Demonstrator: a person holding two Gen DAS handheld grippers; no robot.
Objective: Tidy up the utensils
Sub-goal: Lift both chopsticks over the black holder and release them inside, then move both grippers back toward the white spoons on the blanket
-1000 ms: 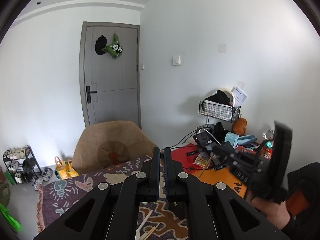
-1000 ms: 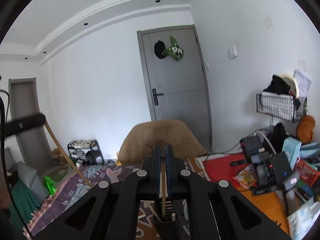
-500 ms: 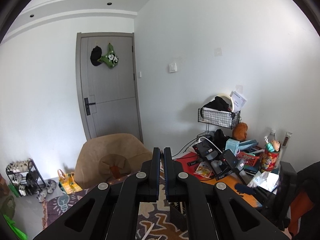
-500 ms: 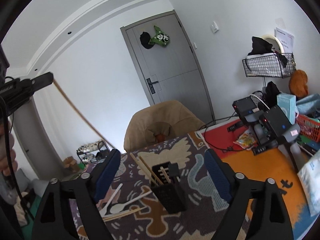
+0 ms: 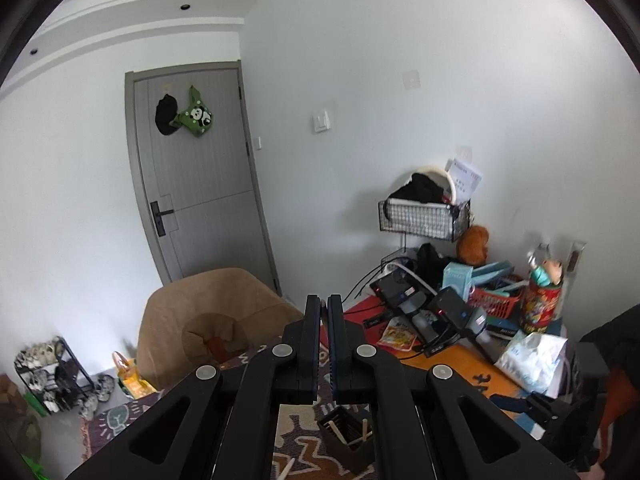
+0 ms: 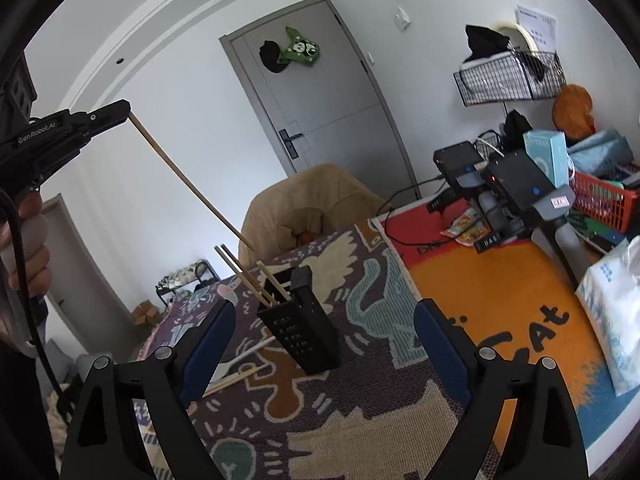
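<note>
A black slotted utensil holder (image 6: 304, 328) stands upright on the patterned cloth (image 6: 360, 400), with several wooden chopsticks (image 6: 256, 280) leaning out of it. My right gripper (image 6: 324, 308) is open just in front of it, one finger on each side, touching nothing. At the upper left, my left gripper (image 6: 120, 110) is shut on one chopstick (image 6: 192, 184), which slants down towards the holder with its tip above and behind it. In the left wrist view the left gripper (image 5: 324, 312) is shut above the holder (image 5: 348, 436). A white spoon (image 6: 248, 354) and loose chopsticks (image 6: 232, 380) lie left of the holder.
A tan chair (image 6: 312, 200) stands behind the table. On the orange mat (image 6: 500, 300) to the right are camera gadgets (image 6: 512, 184), a red basket (image 6: 600, 200) and a tissue pack (image 6: 616, 312). A wire basket (image 5: 424, 216) hangs on the wall.
My right gripper opened, let go of the chopstick it held over the holder, and sank lower. My left gripper moved sideways with its chopstick, so the holder now shows below it.
</note>
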